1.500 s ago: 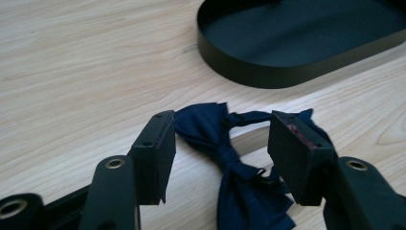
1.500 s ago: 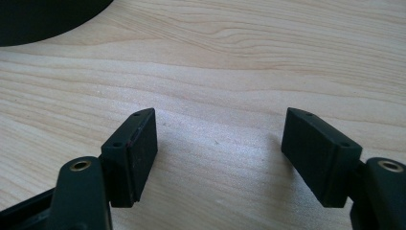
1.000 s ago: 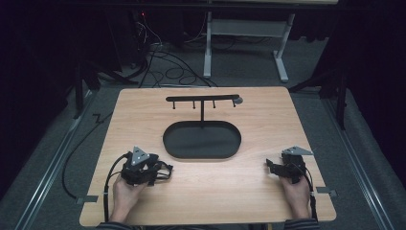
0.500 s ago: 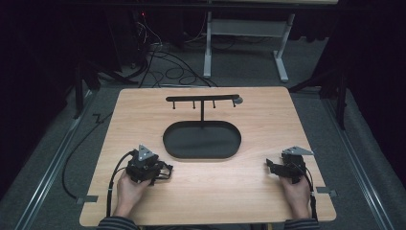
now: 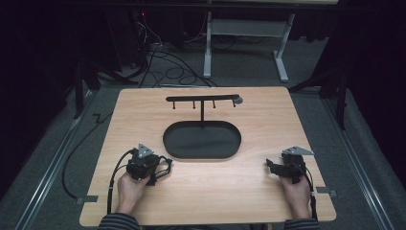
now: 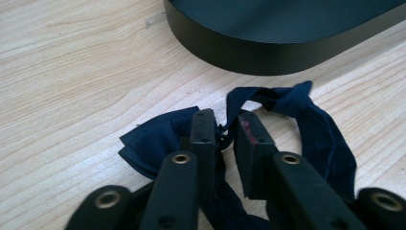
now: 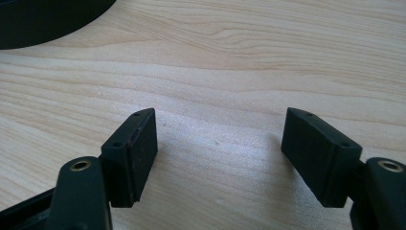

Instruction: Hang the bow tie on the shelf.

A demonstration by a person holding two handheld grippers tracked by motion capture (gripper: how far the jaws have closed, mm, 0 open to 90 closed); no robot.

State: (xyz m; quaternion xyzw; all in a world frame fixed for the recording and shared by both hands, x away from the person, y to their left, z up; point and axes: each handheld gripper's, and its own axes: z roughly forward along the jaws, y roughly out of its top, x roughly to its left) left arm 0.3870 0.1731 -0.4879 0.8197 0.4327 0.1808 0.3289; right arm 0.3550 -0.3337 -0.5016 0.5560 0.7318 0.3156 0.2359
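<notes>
Dark floor surrounds our worktop (image 5: 268, 191). Near its front-left corner, our left gripper (image 6: 222, 132) has just closed its jaws on the navy fabric band (image 6: 316, 129) beside the black tray (image 6: 287, 38), so we judge lifting possible. Our right gripper (image 7: 218, 143) gapes empty.

The high view shows a wooden table (image 5: 268, 191) evenly lit from above, pale and warm, while the floor and room around it sink into near black; cables behind are barely readable. Shadows under the black stand (image 5: 202, 140) are short and soft. The picture is slightly soft and grainy throughout. In the left gripper view the wood grain is bright and crisp, the dark blue cloth (image 6: 316, 129) holds little detail, and the nearest jaw parts blur. The right gripper view is bright, with faint soft shadows beside the jaws on the wood
</notes>
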